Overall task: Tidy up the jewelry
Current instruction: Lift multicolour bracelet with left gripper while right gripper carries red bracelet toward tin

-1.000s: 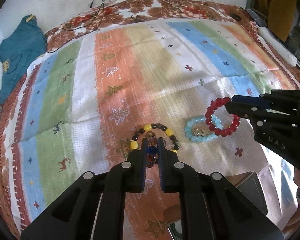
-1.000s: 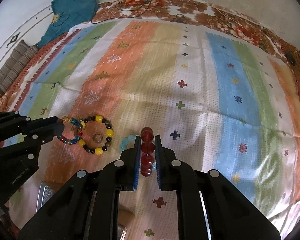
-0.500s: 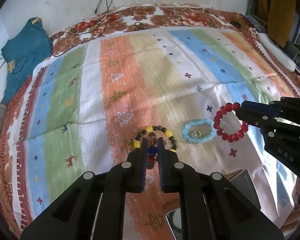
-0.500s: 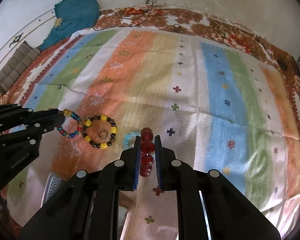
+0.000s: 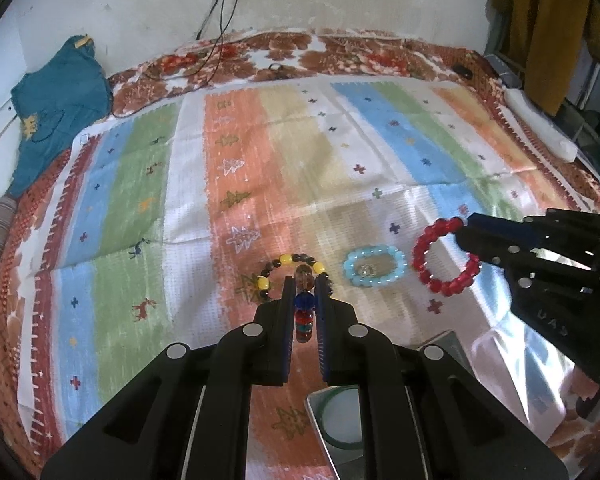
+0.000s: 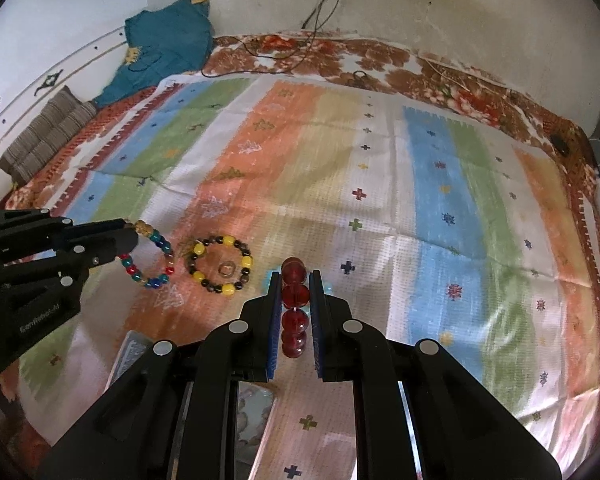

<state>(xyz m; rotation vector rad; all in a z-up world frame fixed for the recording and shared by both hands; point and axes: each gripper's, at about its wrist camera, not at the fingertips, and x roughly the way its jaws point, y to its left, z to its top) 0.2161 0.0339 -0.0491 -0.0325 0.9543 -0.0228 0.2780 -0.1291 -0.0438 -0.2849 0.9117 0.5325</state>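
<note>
My left gripper [image 5: 304, 284] is shut on a multicoloured bead bracelet [image 5: 304, 300] and holds it above the striped cloth; it also shows in the right wrist view [image 6: 150, 256]. My right gripper [image 6: 295, 280] is shut on a red bead bracelet [image 6: 295, 294], which hangs as a ring in the left wrist view [image 5: 444, 256]. A yellow-and-dark bead bracelet [image 6: 222, 264] lies on the cloth with a small ring [image 6: 227, 269] inside it. A light blue bracelet [image 5: 374, 266] lies to its right with a small ring [image 5: 366, 269] inside.
A striped cloth [image 5: 300, 152] covers the bed. A metal tin [image 5: 340, 424] sits near the front edge below the grippers. A teal garment [image 5: 56, 100] lies at the far left, cables [image 5: 216, 20] run along the wall, and a white object [image 5: 540, 128] lies at the right edge.
Both grippers have risen and pulled back from the cloth, each carrying its bracelet. The red bracelet has moved clear to the right of the light blue one.
</note>
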